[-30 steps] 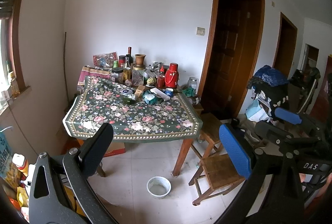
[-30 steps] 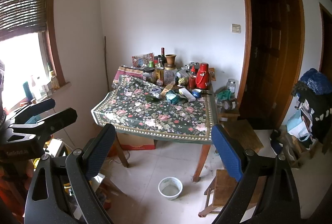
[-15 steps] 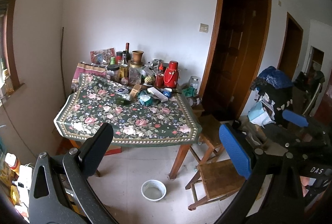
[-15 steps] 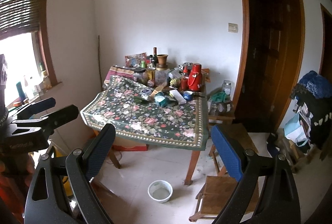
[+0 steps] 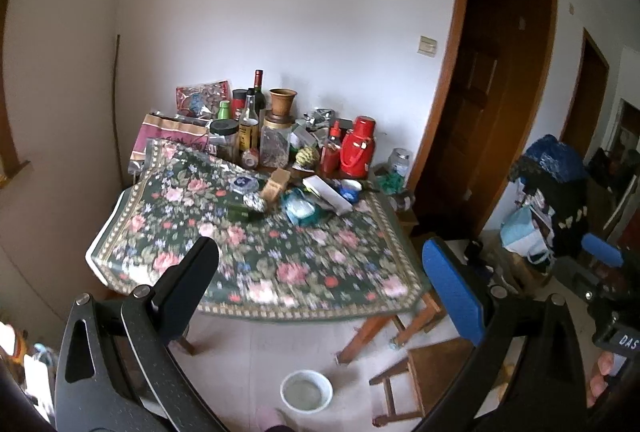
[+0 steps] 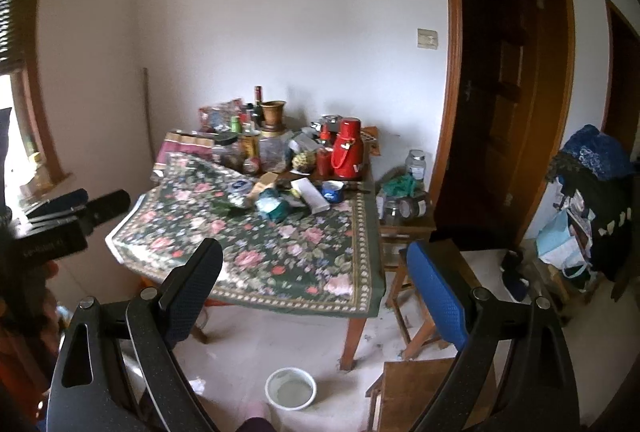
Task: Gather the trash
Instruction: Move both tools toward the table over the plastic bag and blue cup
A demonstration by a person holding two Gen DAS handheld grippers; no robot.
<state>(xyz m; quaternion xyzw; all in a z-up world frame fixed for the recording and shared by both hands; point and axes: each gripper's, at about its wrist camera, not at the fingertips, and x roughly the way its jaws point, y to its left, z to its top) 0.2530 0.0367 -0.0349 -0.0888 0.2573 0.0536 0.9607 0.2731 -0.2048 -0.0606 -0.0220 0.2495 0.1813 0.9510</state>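
Left wrist view: both tongs, left tongs and right tongs, gape empty; litter pile lies far ahead on the surface, neither nearer.

glossy floral tablecloth, wooden stool, red plastic thermos, glass jars

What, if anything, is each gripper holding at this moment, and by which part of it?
Nothing is held. The left gripper and the right gripper are both open and empty, short of the table.
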